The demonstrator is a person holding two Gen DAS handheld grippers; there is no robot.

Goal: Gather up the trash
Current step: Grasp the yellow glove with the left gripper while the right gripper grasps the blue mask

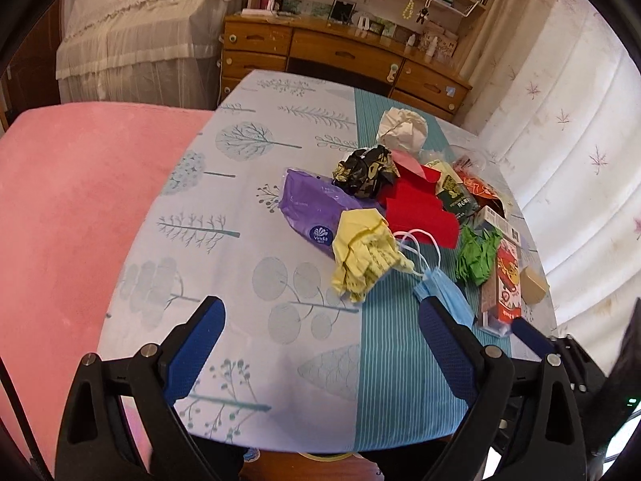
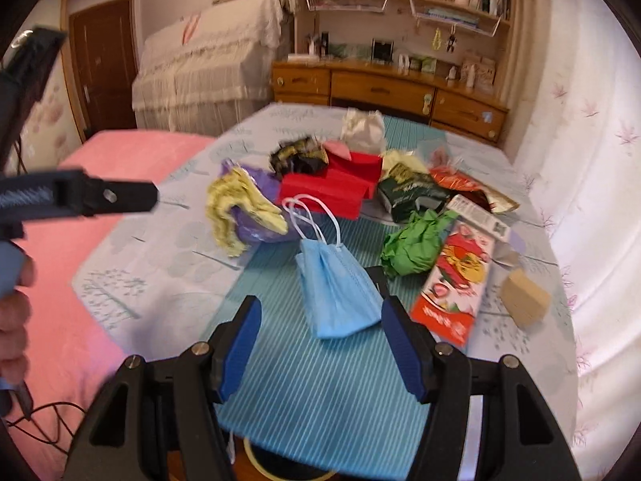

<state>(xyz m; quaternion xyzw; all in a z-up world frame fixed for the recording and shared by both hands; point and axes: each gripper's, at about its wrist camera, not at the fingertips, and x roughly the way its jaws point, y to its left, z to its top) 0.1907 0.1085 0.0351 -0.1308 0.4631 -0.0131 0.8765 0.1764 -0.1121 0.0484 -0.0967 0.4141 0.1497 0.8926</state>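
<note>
A heap of trash lies on the tablecloth-covered table (image 1: 248,152): a blue face mask (image 2: 334,292), crumpled yellow paper (image 1: 366,256), a purple tissue pack (image 1: 310,202), red folded card (image 1: 416,208), crumpled green paper (image 2: 416,246), a red printed carton (image 2: 456,280), a dark crumpled wrapper (image 1: 362,168) and white crumpled paper (image 1: 402,128). My left gripper (image 1: 320,316) hangs open over the near table edge, short of the yellow paper. My right gripper (image 2: 320,318) is open too, its fingers either side of the mask's near end without pressing it.
A small brown box (image 2: 525,298) sits at the table's right edge. A pink cushion (image 1: 68,220) lies left of the table. Behind stand a wooden drawer desk (image 1: 340,54) with shelves, a lace-covered piece of furniture (image 1: 136,40) and a white curtain (image 1: 569,132) at right.
</note>
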